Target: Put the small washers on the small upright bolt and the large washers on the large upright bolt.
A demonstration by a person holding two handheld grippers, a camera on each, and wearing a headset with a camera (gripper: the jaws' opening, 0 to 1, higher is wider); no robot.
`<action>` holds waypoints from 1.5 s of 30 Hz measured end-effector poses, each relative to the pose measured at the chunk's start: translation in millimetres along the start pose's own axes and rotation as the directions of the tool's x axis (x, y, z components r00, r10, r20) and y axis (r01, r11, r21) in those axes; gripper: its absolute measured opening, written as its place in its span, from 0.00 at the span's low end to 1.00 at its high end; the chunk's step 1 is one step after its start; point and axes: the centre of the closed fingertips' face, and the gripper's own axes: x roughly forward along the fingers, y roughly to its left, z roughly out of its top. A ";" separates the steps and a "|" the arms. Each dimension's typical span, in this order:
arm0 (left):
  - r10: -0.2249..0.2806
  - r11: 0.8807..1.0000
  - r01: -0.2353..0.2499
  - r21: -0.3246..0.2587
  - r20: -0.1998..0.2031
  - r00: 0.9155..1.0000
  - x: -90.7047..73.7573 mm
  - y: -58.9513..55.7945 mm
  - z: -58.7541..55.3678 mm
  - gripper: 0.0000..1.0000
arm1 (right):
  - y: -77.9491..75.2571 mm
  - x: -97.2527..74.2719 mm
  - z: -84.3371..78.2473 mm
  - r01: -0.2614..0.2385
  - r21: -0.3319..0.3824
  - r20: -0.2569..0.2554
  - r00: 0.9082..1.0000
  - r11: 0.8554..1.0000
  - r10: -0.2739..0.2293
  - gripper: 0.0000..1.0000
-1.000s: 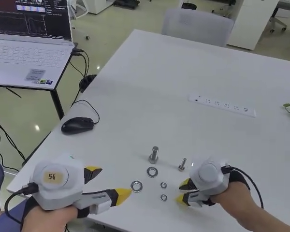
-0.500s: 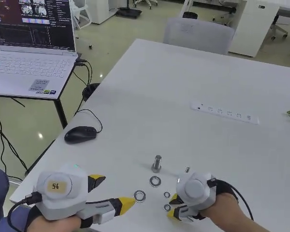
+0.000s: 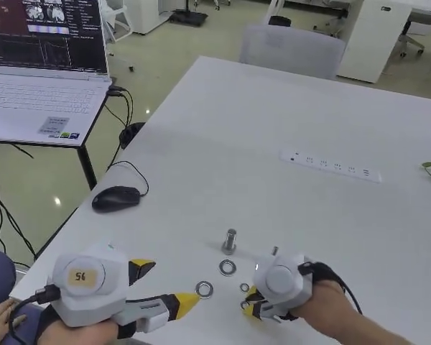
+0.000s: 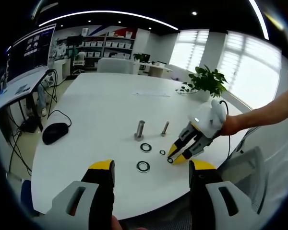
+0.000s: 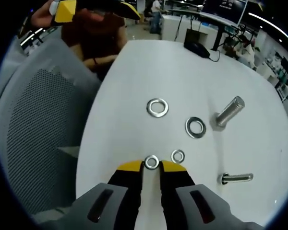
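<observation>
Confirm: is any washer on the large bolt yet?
No: the large bolt is bare, with one large washer flat on the table beside it and the other large washer farther off.

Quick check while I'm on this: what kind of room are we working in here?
Most likely an open-plan office or lab: a large white table with a power strip on it, an open laptop on a stand beside it, and a grey office chair at the far edge.
</observation>
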 end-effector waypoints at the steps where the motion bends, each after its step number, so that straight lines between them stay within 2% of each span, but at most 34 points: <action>1: -0.001 1.000 0.001 0.000 -0.002 1.000 0.3 -0.7 -0.3 0.62 | 0.1 -0.1 0.0 0.000 -0.001 -0.003 1.000 1.000 0.000 0.15; 3: -0.003 1.000 0.003 0.003 -0.003 1.000 1.1 -2.0 0.1 0.62 | -0.2 0.7 -0.1 0.004 -0.006 -0.008 1.000 1.000 -0.004 0.14; 9: -0.002 1.000 0.002 0.004 0.001 1.000 0.7 -1.6 1.7 0.62 | -0.5 0.2 0.0 0.018 0.049 0.002 1.000 0.999 -0.018 0.14; 16: 0.010 1.000 -0.010 -0.003 0.001 1.000 -2.9 3.1 -1.3 0.62 | 5.5 -3.2 -3.5 0.006 0.036 0.006 1.000 0.999 -0.006 0.14; 21: 0.011 1.000 -0.010 -0.006 0.000 1.000 -3.5 2.1 -2.9 0.62 | 4.4 -3.9 -5.0 -0.015 0.083 0.025 1.000 0.996 0.013 0.14; 24: 0.008 1.000 -0.008 -0.006 -0.003 1.000 -2.4 1.1 -3.8 0.62 | 4.4 -3.1 -4.5 -0.017 0.061 0.020 1.000 0.998 0.016 0.15; 29: 0.006 1.000 -0.006 -0.005 0.000 1.000 -1.6 0.0 -2.6 0.62 | 6.9 -1.7 -3.3 -0.020 -0.027 -0.006 1.000 0.999 0.019 0.17; 39: 0.003 1.000 -0.003 -0.005 -0.002 1.000 -1.2 -1.3 -3.1 0.62 | 5.3 -2.0 -4.0 -0.016 -0.014 0.002 1.000 1.000 0.016 0.14; 45: 0.007 1.000 -0.007 -0.005 -0.001 1.000 -2.3 -0.2 -2.8 0.62 | 4.4 -2.5 -4.2 -0.011 0.038 0.019 1.000 0.999 0.010 0.13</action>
